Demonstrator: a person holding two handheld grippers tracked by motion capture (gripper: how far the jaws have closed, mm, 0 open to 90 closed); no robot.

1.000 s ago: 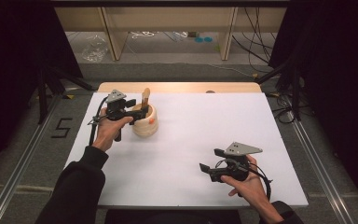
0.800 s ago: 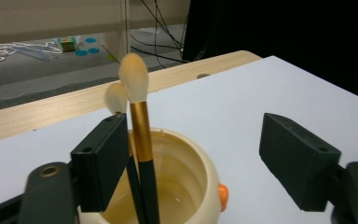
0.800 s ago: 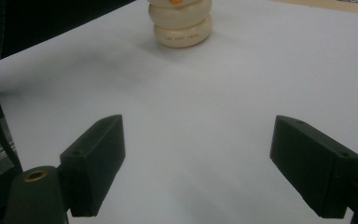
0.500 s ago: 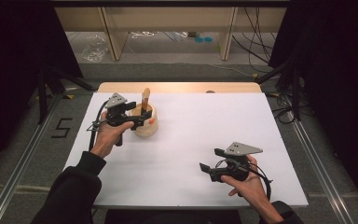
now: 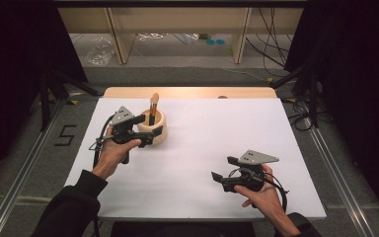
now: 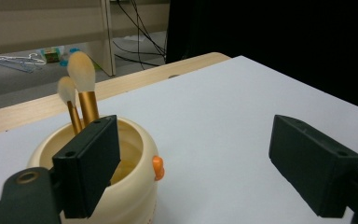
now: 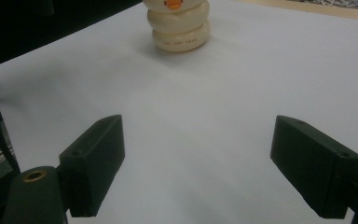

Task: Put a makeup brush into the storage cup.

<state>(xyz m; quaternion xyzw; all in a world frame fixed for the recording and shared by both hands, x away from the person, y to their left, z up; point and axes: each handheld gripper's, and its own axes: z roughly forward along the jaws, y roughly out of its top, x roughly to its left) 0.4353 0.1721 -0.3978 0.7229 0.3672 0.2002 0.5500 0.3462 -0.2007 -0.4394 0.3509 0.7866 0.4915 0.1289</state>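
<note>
Cream pot (image 5: 154, 129) stood at far left of white worktop (image 5: 217, 148), two gold-handled brushes (image 6: 81, 93) upright inside. Left claw (image 5: 150, 129) released, jaws spread either side of the pot. Right claw (image 5: 223, 169) released, low over bare worktop, well apart

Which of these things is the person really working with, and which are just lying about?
Looks part of the job (a guess):
- cream pot on the white table
- two gold-handled brushes standing in it
- left gripper, jaws open, right at the pot
- right gripper, jaws open, apart from it

Just lying about:
- cables on the floor
- clear plastic wrap
- wooden shelf legs
</note>
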